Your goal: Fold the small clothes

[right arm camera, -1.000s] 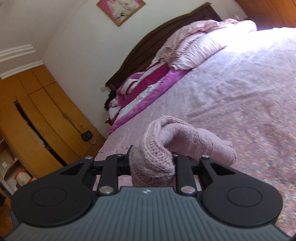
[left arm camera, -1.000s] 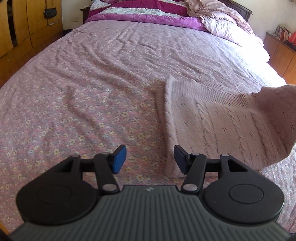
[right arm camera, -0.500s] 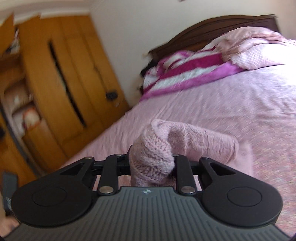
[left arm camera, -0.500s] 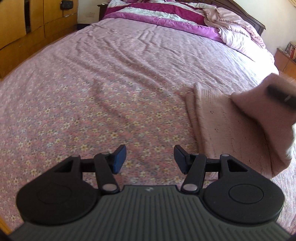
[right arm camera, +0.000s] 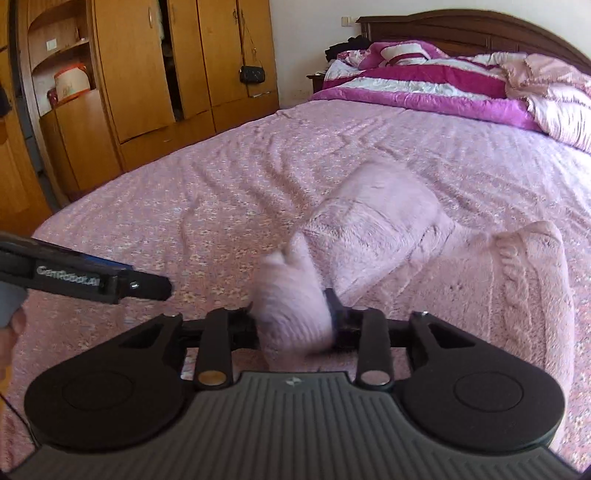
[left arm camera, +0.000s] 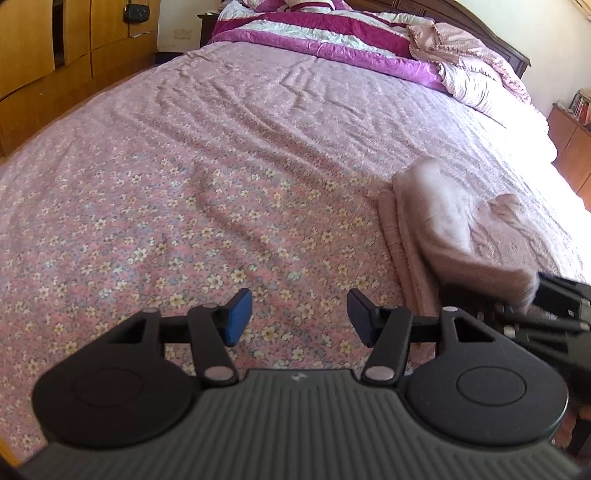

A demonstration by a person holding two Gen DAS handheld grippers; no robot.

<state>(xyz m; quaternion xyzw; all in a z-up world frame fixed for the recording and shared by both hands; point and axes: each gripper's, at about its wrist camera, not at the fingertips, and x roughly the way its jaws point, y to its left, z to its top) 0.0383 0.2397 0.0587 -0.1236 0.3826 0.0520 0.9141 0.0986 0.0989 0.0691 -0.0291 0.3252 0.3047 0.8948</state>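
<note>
1. Since a second ago the right hand-held gripper [right arm camera: 295, 325] has swung from pointing up at the wall to pointing low over the bed [right arm camera: 221, 192], carrying the gripped fold of the sweater [right arm camera: 388, 221] down with it onto the part that lies flat; the left hand-held gripper [left arm camera: 299, 314] has drifted left, off the knit.
2. The right hand-held gripper is clamped on a thick, blurred bunch of the pink sweater, which fills the gap between its fingers.
3. The left hand-held gripper stands wide open with nothing between its blue pads [left arm camera: 239, 314], hovering over bare floral sheet just left of the sweater's [left arm camera: 443, 229] left edge.
4. The sweater lies near the bed's near edge, right of its middle, with a folded layer on top and a cable-knit part spread to the right.
5. Left of the sweater, and beyond it, the sheet runs bare up to the striped quilt [left arm camera: 332, 33] at the head.
6. The wardrobe [right arm camera: 147, 66] stands past the bed's left edge.
</note>
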